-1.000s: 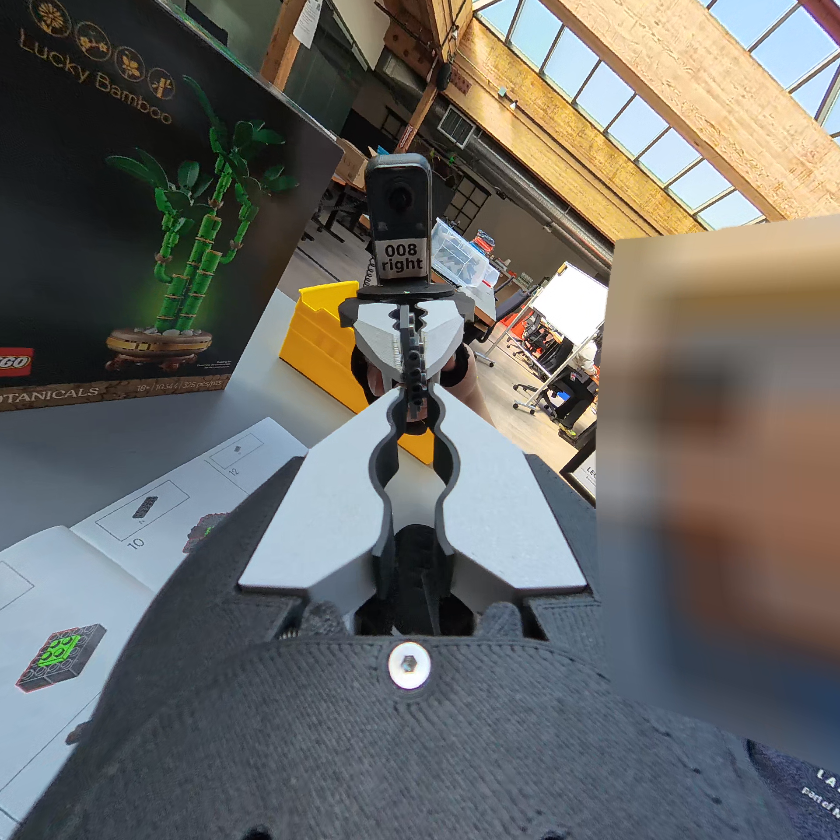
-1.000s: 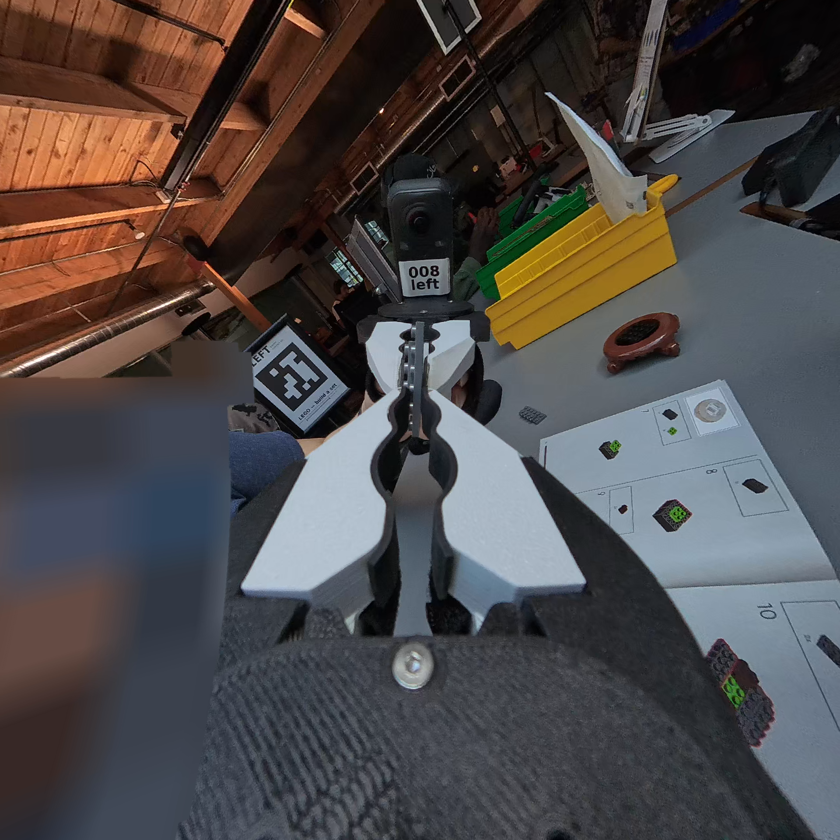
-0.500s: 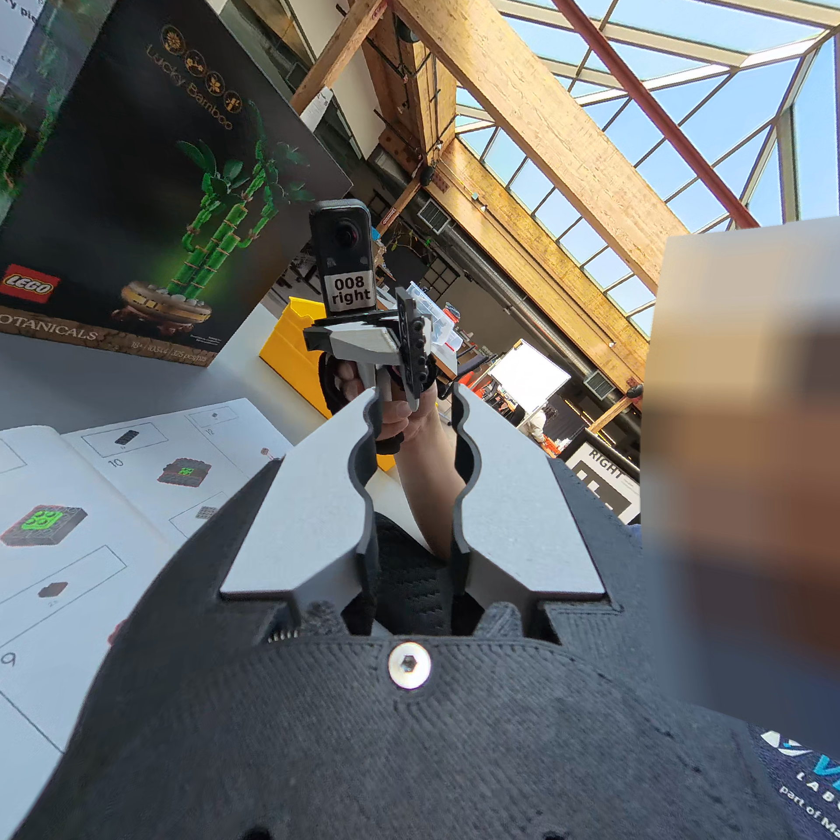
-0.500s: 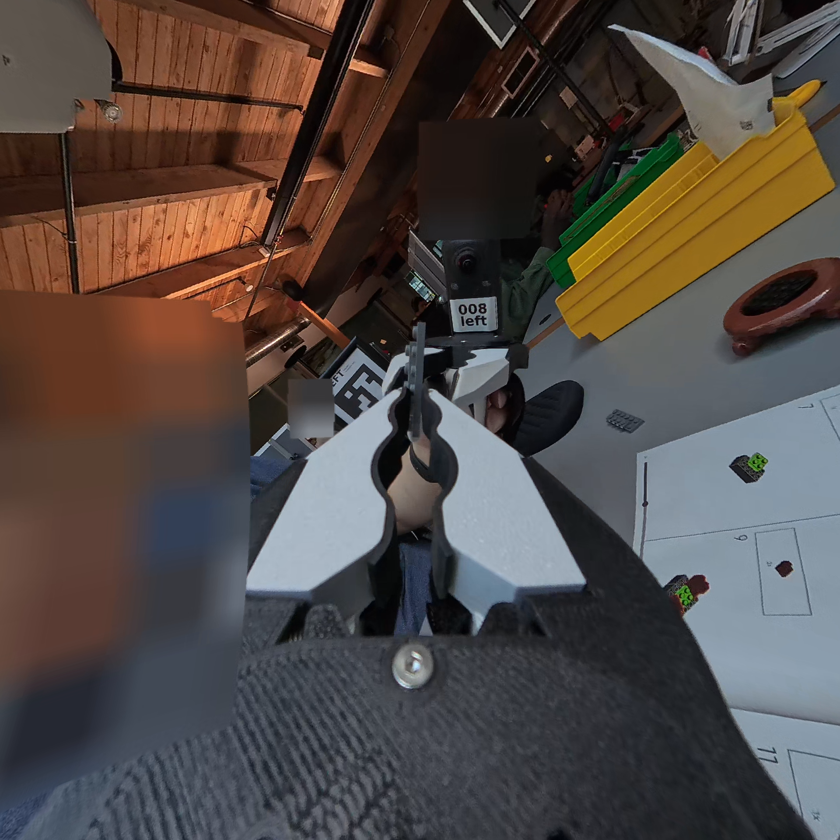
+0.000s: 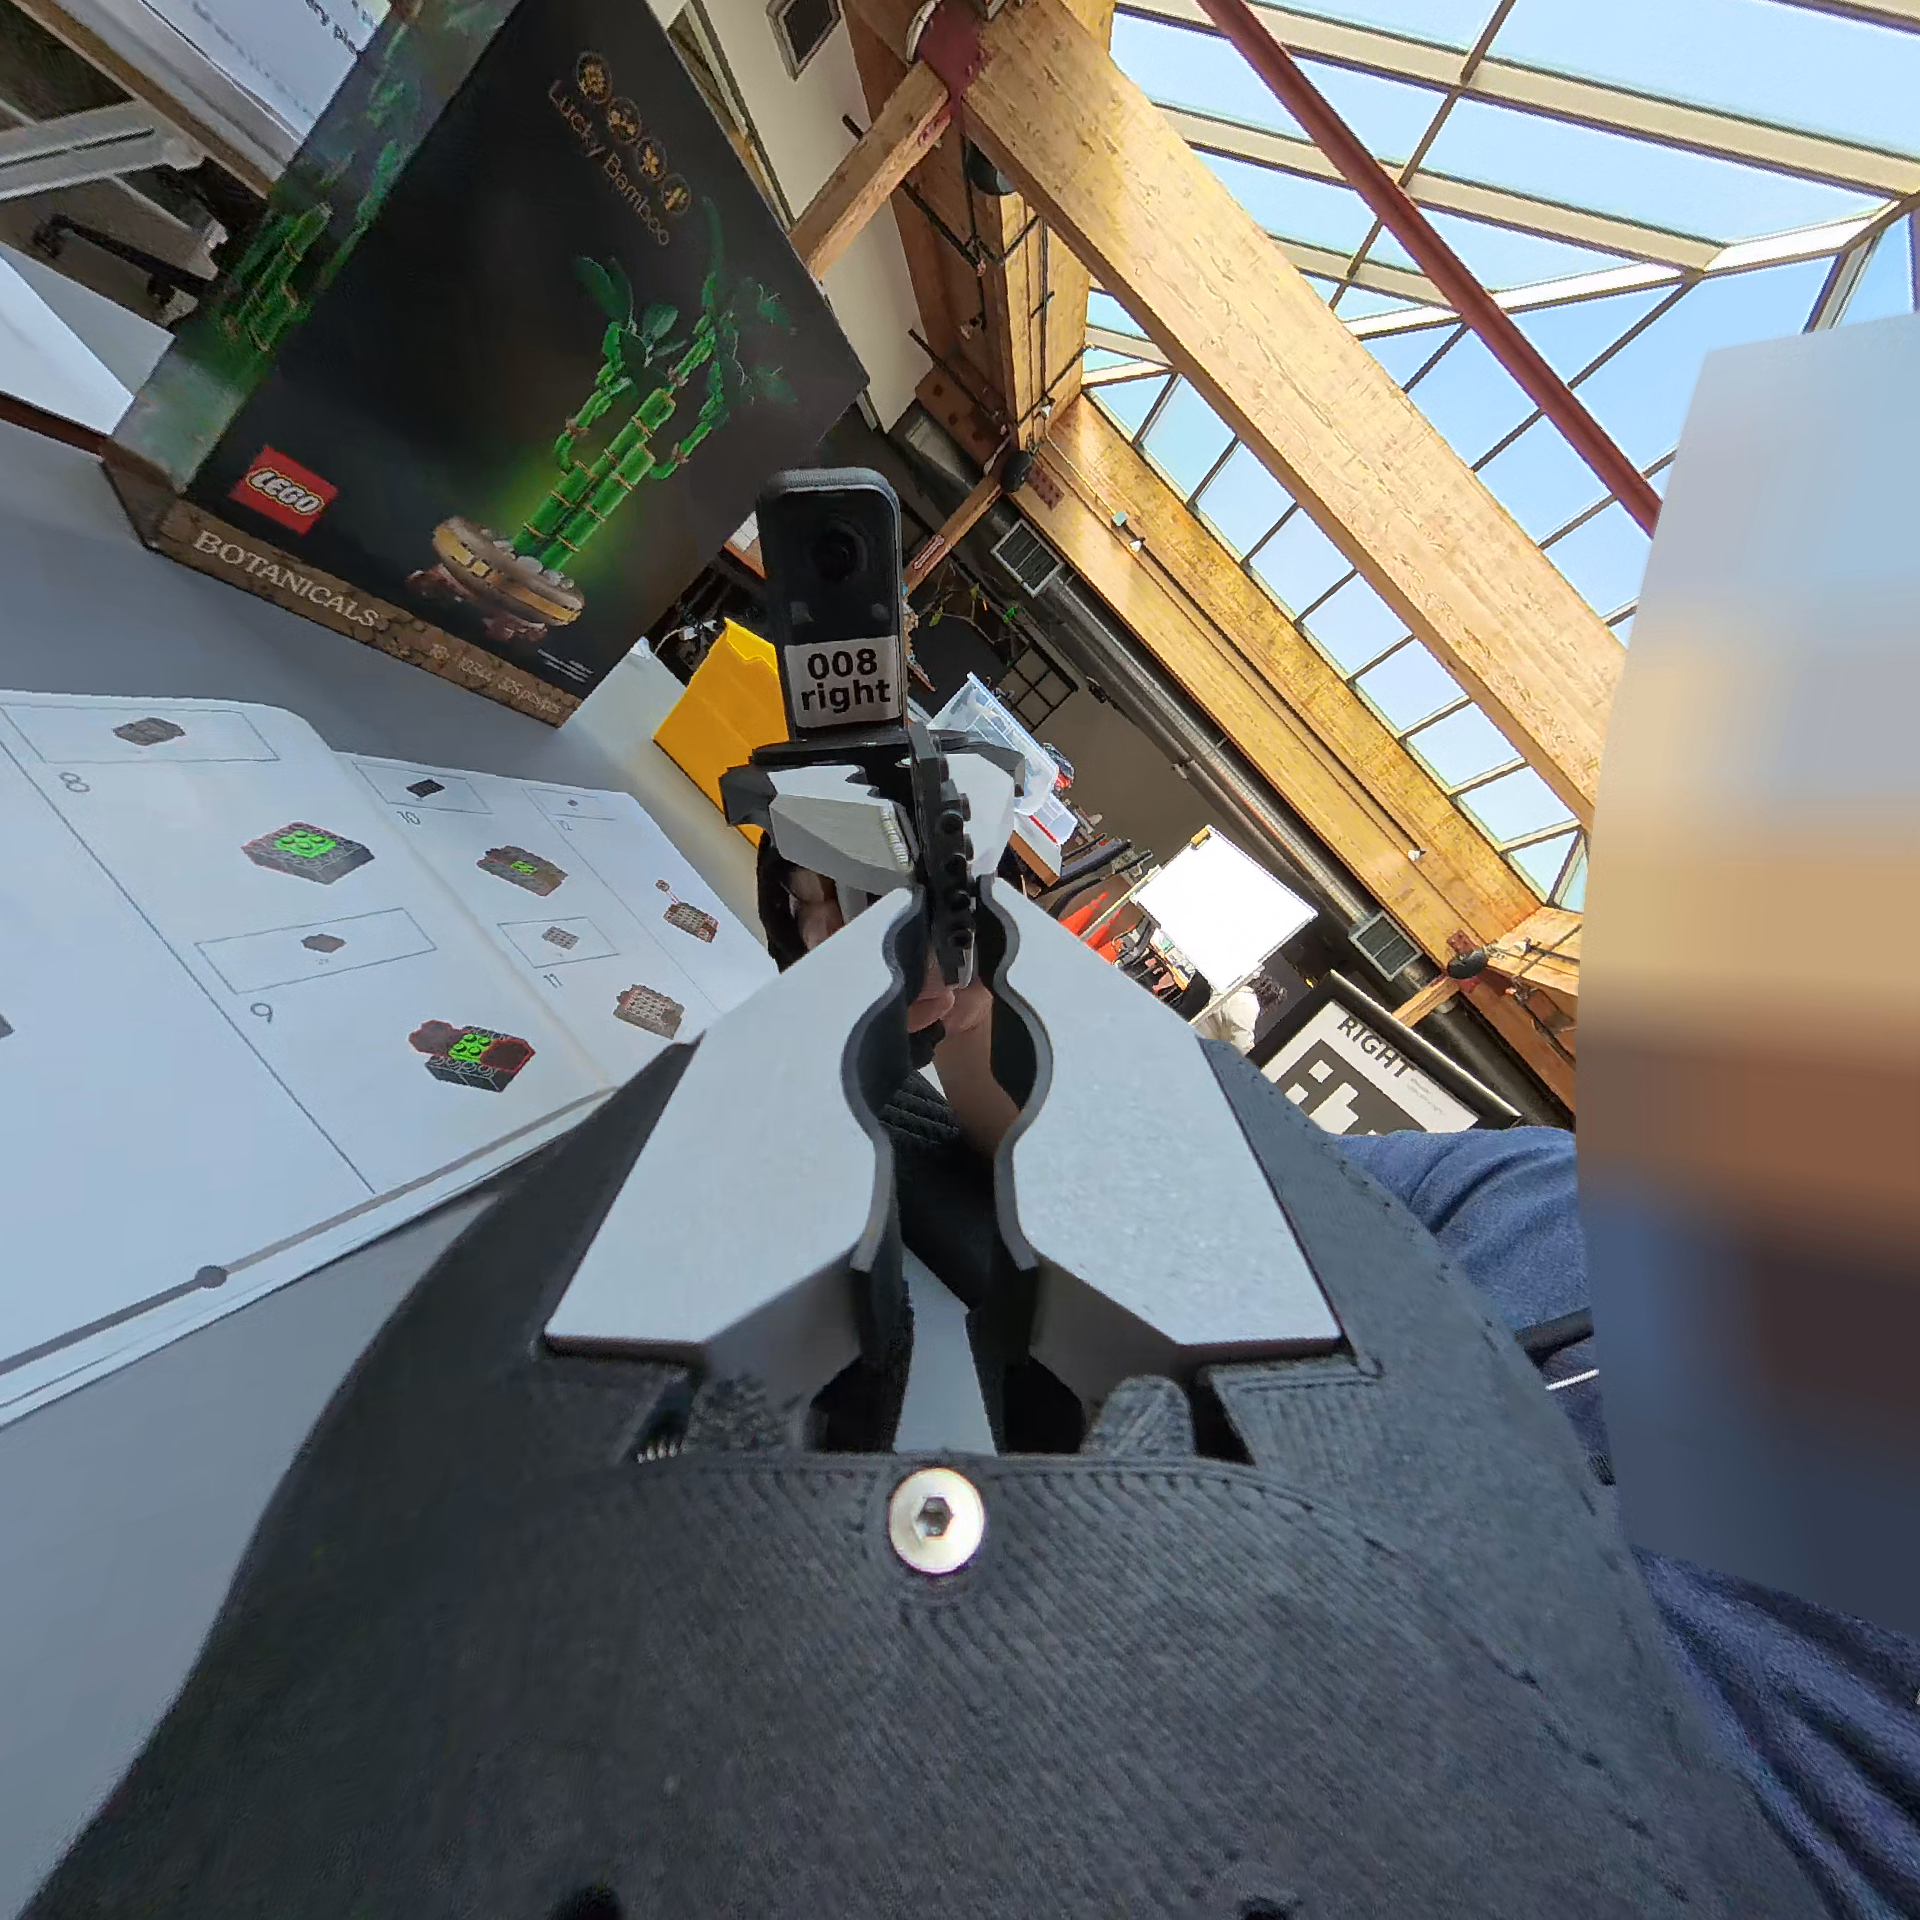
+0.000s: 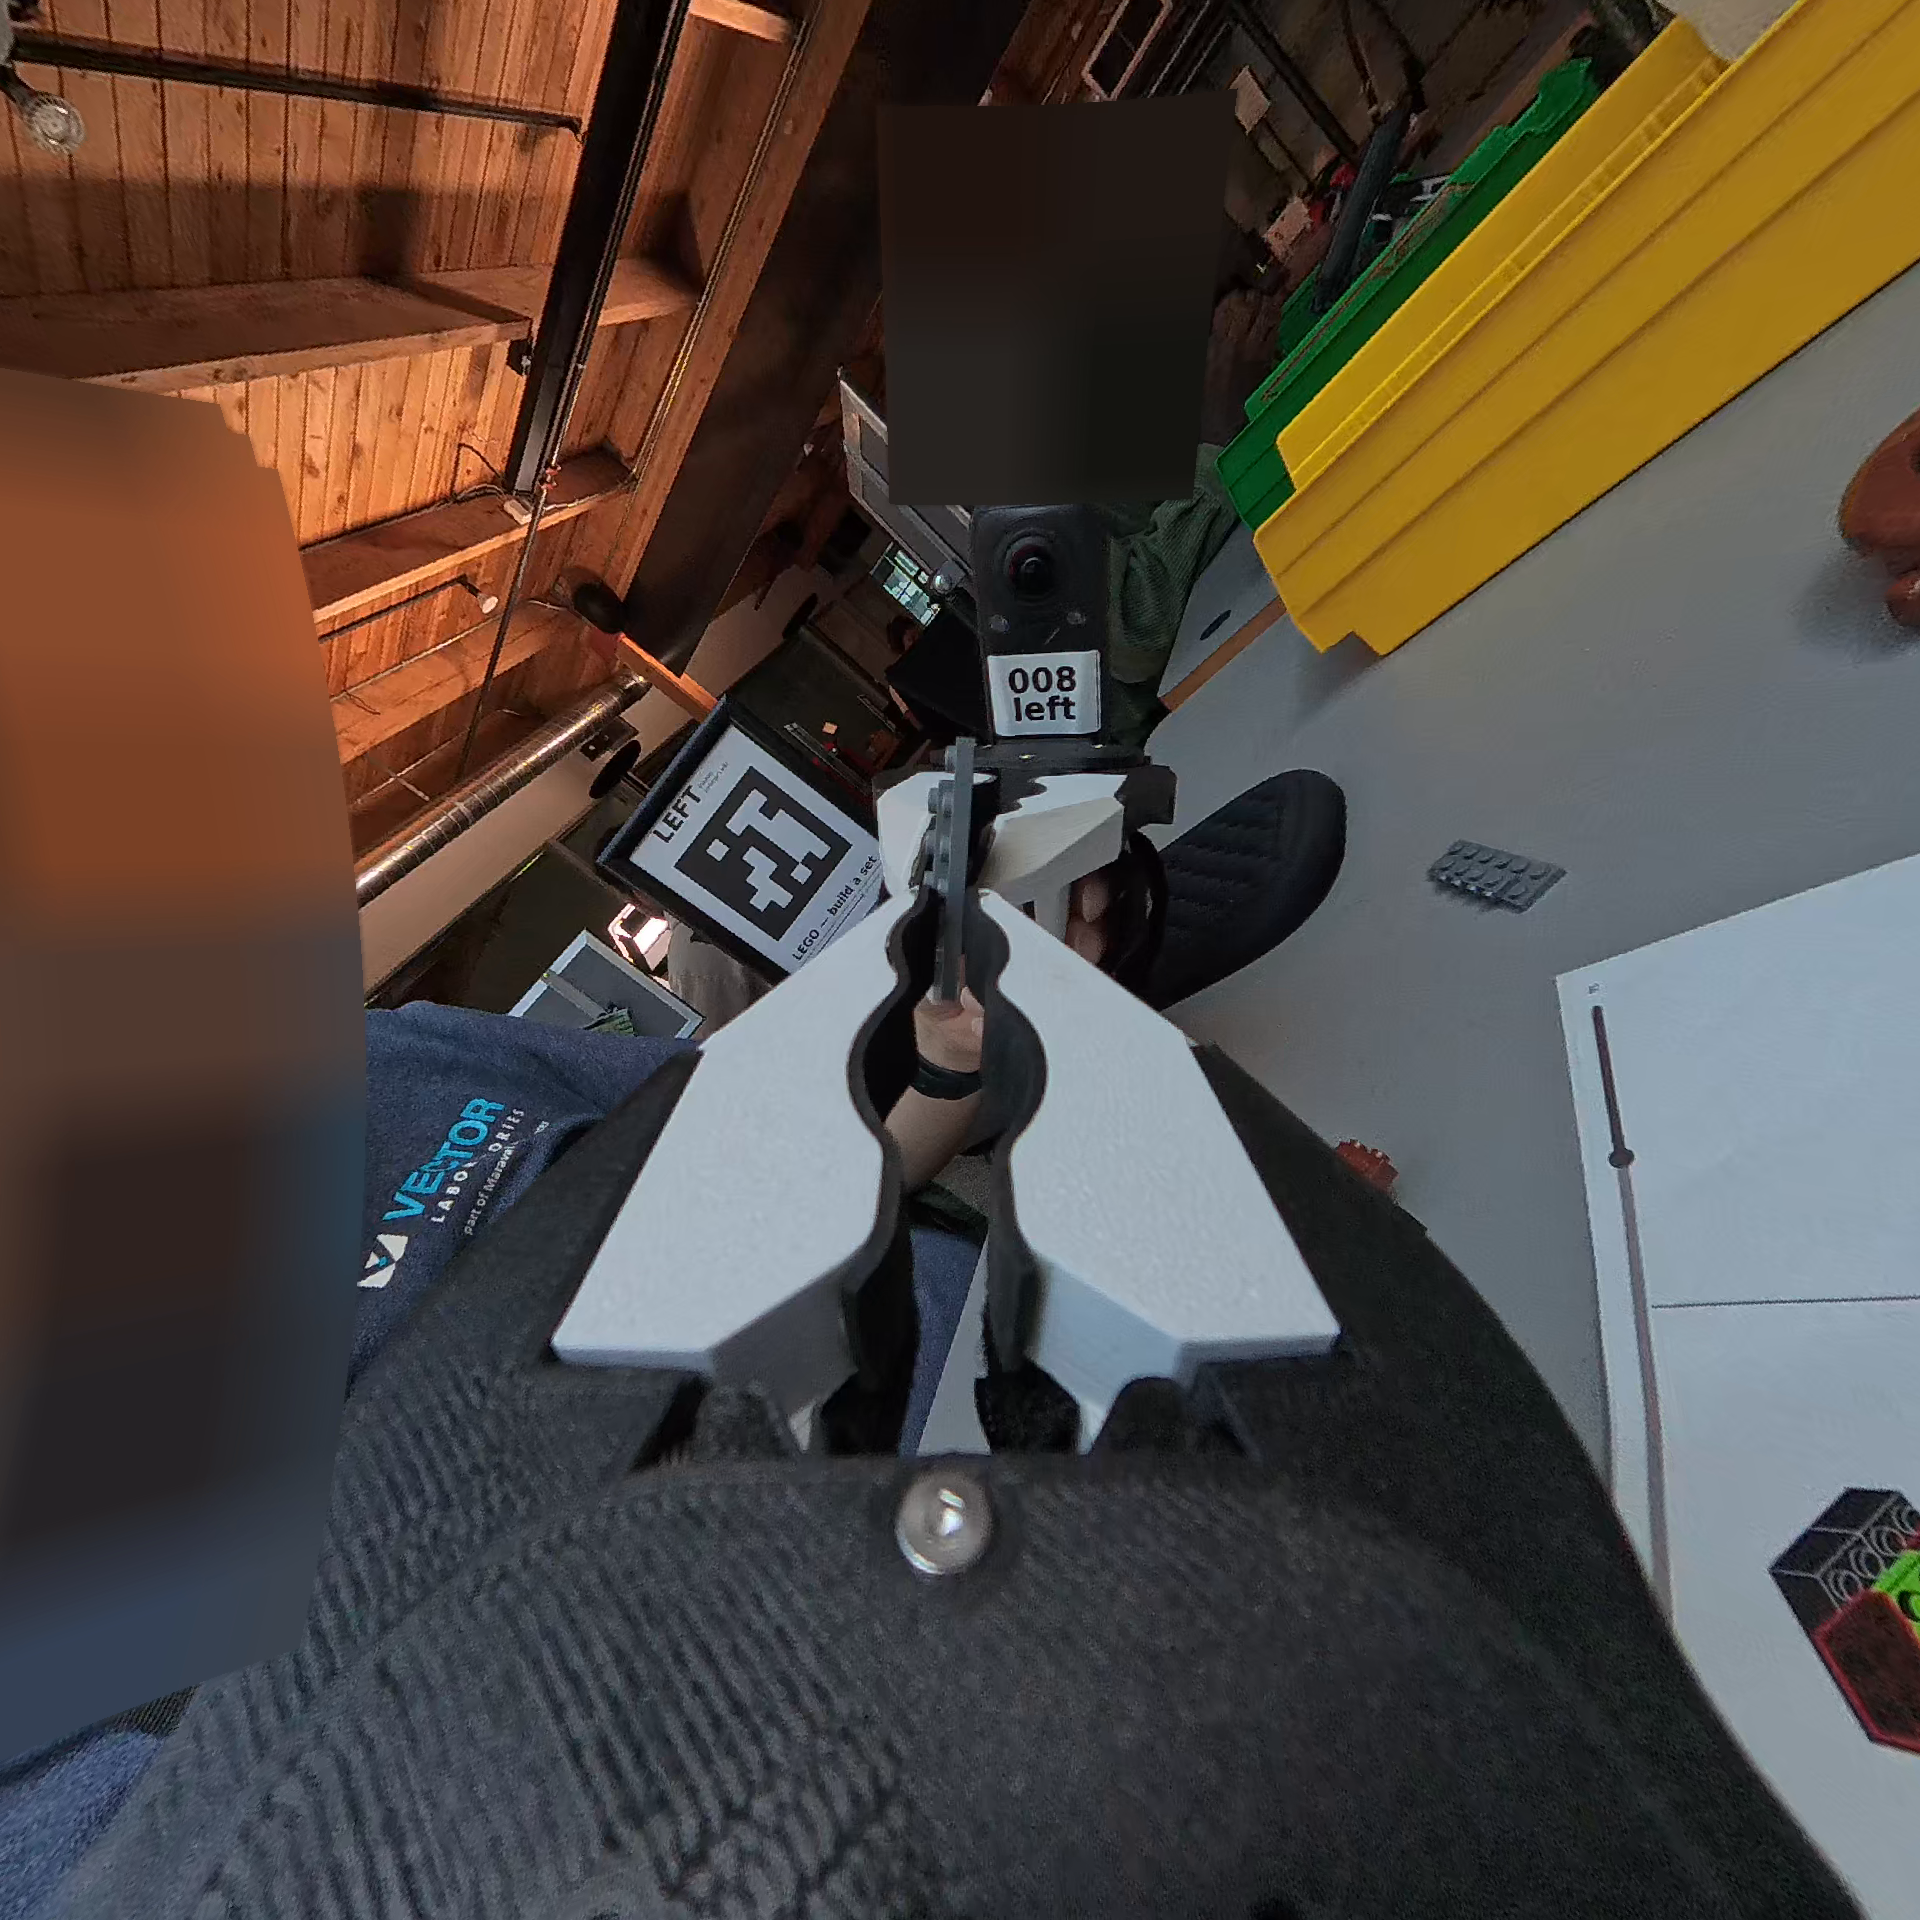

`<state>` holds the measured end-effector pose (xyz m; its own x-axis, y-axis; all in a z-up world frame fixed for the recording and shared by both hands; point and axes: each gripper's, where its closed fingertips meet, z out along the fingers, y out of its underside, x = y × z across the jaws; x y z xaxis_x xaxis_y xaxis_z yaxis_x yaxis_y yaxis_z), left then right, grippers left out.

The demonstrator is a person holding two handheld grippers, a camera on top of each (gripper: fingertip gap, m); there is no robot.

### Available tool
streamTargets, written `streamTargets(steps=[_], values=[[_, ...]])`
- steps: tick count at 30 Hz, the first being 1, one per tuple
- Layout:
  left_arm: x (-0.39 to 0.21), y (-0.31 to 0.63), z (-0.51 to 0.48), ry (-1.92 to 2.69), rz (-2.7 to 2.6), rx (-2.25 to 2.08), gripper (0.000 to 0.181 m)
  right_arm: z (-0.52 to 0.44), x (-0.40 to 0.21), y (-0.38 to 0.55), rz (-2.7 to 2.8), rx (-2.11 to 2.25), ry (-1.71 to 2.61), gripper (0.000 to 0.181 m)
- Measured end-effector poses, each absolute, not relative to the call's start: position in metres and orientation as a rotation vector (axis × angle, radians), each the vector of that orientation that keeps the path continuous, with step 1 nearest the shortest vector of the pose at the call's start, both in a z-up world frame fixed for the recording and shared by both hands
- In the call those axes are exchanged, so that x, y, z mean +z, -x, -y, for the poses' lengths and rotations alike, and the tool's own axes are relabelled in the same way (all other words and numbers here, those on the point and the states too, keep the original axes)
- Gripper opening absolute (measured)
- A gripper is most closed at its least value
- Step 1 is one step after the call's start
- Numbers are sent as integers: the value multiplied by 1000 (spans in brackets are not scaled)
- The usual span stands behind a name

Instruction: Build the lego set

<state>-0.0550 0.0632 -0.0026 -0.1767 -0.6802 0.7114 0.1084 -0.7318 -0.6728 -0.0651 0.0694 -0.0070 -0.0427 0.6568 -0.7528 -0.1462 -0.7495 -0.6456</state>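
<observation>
A dark grey studded Lego plate (image 5: 951, 868) stands on edge in the air between my two grippers, which face each other tip to tip. My left gripper (image 5: 948, 916) is shut on the plate's near end. My right gripper (image 6: 948, 920) is shut on the other end of the same plate (image 6: 951, 831). The right gripper's white fingers (image 5: 831, 831) show just behind the plate in the left wrist view. The left gripper's fingers (image 6: 1060, 831) show behind it in the right wrist view. Both are held above the table's near edge, over a person's lap.
The open instruction booklet (image 5: 260, 987) lies on the grey table (image 6: 1507, 727). Behind it stands the set's box (image 5: 468, 416). Yellow bins (image 6: 1558, 364) and a green bin (image 6: 1403, 260) sit at the back. A second dark grey plate (image 6: 1496, 878) and a reddish-brown round base (image 6: 1886, 509) lie on the table. Both grippers' tips are roughly 25 cm from the reddish-brown round base (image 6: 1886, 509).
My left gripper opened and drew off the plate half a second ago, and is shut on it again now. The right gripper kept hold throughout. Both have tilted.
</observation>
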Motion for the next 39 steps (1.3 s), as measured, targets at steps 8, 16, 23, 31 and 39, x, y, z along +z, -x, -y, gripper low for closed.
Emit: streamTargets(steps=[8, 16, 23, 31, 39], values=[[-17, 105, -60, 1617, -546, -2044, 5, -45, -49, 82, 1092, 1357, 1574, 57], [-27, 150, -45, 1685, -558, -2013, 5, -63, -149, 72, 1791, 672, 1610, 60], [-22, 158, -45, 1682, -556, -2006, 5, -60, -161, 88, 1876, 833, 1681, 50], [-51, 142, -53, 1819, -529, -2003, 5, -51, -155, 98, 1781, 813, 1673, 40], [-73, 116, -40, 2006, -549, -2005, 5, -50, -109, 92, 1573, 710, 1632, 40]])
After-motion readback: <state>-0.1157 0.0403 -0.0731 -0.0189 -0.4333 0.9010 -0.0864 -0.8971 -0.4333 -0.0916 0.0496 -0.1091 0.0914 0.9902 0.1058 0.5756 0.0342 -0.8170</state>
